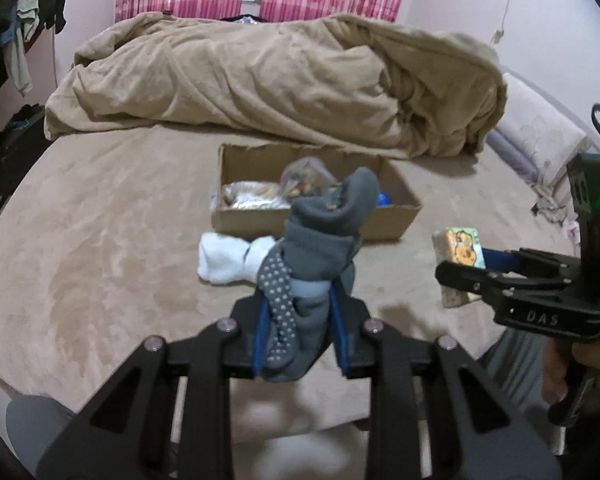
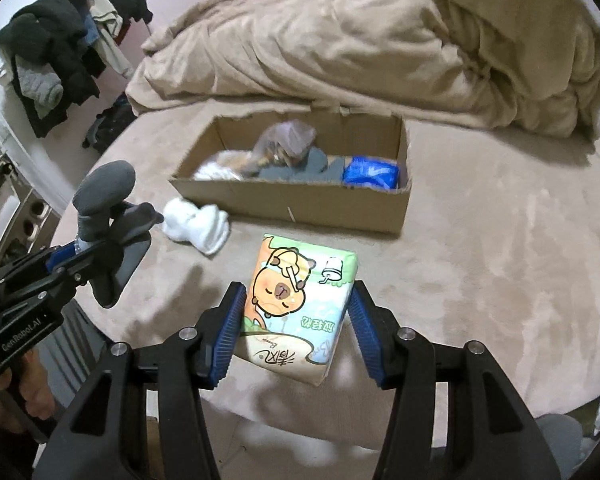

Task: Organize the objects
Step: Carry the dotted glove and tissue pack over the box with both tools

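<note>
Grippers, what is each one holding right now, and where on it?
Left gripper clamps the grey socks near their lower end. Right gripper grips the tissue pack by its two long sides.

Soft indoor light, fisheye-warped edges, slight blur

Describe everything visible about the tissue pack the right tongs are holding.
The tissue pack is a soft, rectangular plastic-wrapped packet, printed with an orange cartoon animal, pale green and white areas and Chinese characters. It sits between the blue ribbed pads of the right tongs, gripped on its two long sides and lifted clear of the tan bedspread, casting a shadow below. It points towards the cardboard box ahead, not touching it. The wrapper looks intact and slightly squeezed.
</note>
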Demonstrator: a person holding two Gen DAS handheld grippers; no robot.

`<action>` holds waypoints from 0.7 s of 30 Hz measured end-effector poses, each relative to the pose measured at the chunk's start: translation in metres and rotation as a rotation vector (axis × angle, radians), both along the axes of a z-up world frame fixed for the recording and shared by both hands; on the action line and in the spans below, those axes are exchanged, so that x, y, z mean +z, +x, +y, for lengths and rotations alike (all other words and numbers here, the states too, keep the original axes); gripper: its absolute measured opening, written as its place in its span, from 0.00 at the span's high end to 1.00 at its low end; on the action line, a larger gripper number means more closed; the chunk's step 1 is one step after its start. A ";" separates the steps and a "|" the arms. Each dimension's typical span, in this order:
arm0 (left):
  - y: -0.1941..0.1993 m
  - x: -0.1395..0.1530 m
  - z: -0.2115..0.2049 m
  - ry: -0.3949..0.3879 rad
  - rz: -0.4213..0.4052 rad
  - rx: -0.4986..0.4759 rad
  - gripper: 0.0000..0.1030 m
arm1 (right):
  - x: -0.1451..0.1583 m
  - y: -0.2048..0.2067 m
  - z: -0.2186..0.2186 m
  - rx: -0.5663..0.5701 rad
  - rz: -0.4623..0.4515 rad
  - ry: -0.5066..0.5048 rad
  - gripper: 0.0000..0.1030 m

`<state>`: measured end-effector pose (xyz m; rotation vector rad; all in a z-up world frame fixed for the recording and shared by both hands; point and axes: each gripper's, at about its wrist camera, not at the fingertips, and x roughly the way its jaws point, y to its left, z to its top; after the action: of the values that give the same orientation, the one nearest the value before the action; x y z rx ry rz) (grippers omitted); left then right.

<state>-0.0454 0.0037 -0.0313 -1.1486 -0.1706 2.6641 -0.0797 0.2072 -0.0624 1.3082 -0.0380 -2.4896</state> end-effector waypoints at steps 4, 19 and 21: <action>0.004 0.019 0.008 0.020 0.020 -0.009 0.74 | 0.027 0.013 0.003 0.007 0.049 0.000 0.46; -0.057 0.037 0.058 0.053 0.061 -0.062 0.74 | 0.058 -0.017 0.026 -0.017 0.149 -0.027 0.46; -0.069 0.035 0.063 0.054 0.058 -0.059 0.74 | 0.055 -0.029 0.030 -0.021 0.150 -0.031 0.46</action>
<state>-0.1149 0.0666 0.0035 -1.0422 -0.1944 2.6210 -0.1084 0.2374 -0.0074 1.1107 -0.0558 -2.5871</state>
